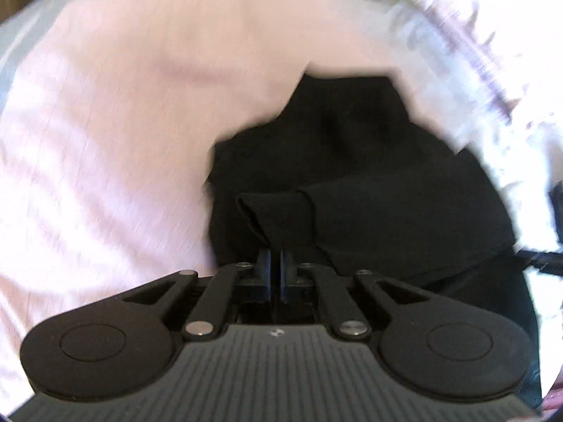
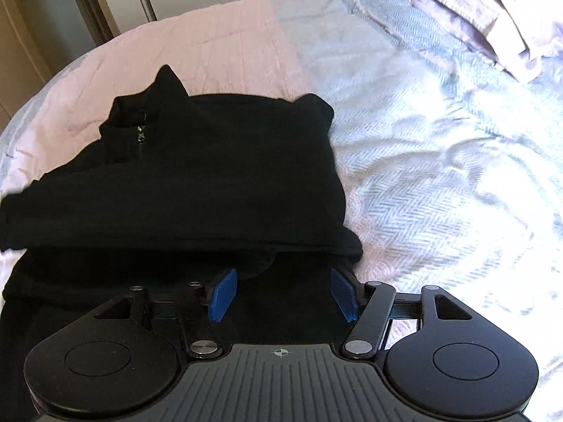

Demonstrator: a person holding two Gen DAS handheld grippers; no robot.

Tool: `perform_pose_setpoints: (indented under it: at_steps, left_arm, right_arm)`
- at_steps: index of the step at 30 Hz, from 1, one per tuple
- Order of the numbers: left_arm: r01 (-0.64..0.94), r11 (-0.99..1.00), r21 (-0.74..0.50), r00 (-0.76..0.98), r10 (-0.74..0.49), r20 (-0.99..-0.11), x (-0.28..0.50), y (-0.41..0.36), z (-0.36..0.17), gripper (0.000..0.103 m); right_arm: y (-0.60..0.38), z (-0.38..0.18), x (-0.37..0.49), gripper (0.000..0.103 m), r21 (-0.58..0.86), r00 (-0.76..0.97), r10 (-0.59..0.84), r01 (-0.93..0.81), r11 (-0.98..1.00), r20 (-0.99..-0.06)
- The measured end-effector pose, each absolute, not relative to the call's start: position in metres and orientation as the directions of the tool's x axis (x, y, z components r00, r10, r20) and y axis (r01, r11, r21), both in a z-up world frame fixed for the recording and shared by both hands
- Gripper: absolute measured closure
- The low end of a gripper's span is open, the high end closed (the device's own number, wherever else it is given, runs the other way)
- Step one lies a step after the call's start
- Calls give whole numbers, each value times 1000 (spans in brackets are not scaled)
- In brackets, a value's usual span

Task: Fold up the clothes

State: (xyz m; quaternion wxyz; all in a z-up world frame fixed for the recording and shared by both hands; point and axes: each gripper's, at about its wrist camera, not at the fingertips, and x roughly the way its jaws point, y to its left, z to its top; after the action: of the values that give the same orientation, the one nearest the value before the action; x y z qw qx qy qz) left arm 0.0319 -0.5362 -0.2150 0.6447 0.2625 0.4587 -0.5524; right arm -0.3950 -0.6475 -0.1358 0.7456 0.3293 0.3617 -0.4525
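1. Black knit fabric, a cuff-like fold of the black top [image 1: 281, 211], is pinched in the left gripper [image 1: 276, 260]; its blue pads are pressed almost together on the cloth.
2. The right gripper [image 2: 281, 293] has its jaws spread wide, the ribbed blue pads [image 2: 222, 295] standing apart over the near hem, gripping nothing.
3. The top lies partly folded on the bed, soft and matte, its stand-up collar with a small metal zip [image 2: 141, 133] at the far left.
4. The bedspread [image 2: 440, 147] beneath is pale pink with a grey-blue herringbone weave on the right, and rumpled.
5. Lilac pillows [image 2: 492, 10] sit at the far right.
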Motion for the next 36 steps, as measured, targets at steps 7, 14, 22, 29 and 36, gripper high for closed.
perform_pose_setpoints:
  at_steps: [7, 14, 22, 29, 36]
  left_arm:
    - [960, 249, -126, -11, -418, -908, 24, -535, -232, 96]
    - [978, 207, -34, 68, -469, -880, 17, -523, -189, 93]
    - [998, -25, -63, -67, -539, -840, -64, -567, -168, 90]
    - [928, -342, -149, -320, -524, -789, -191, -621, -185, 85]
    - [896, -406, -180, -355, -409, -841, -273, -643, -252, 84]
  right_arm:
    - [-659, -145, -387, 39, 159, 319, -401, 910, 384, -859]
    - [-662, -109, -402, 39, 212, 399, -521, 899, 383, -754]
    - [-686, -156, -409, 40, 305, 409, -381, 902, 304, -829]
    - [-700, -123, -455, 39, 427, 490, -422, 872, 241, -763]
    - [-809, -145, -462, 39, 535, 614, -355, 789, 302, -705]
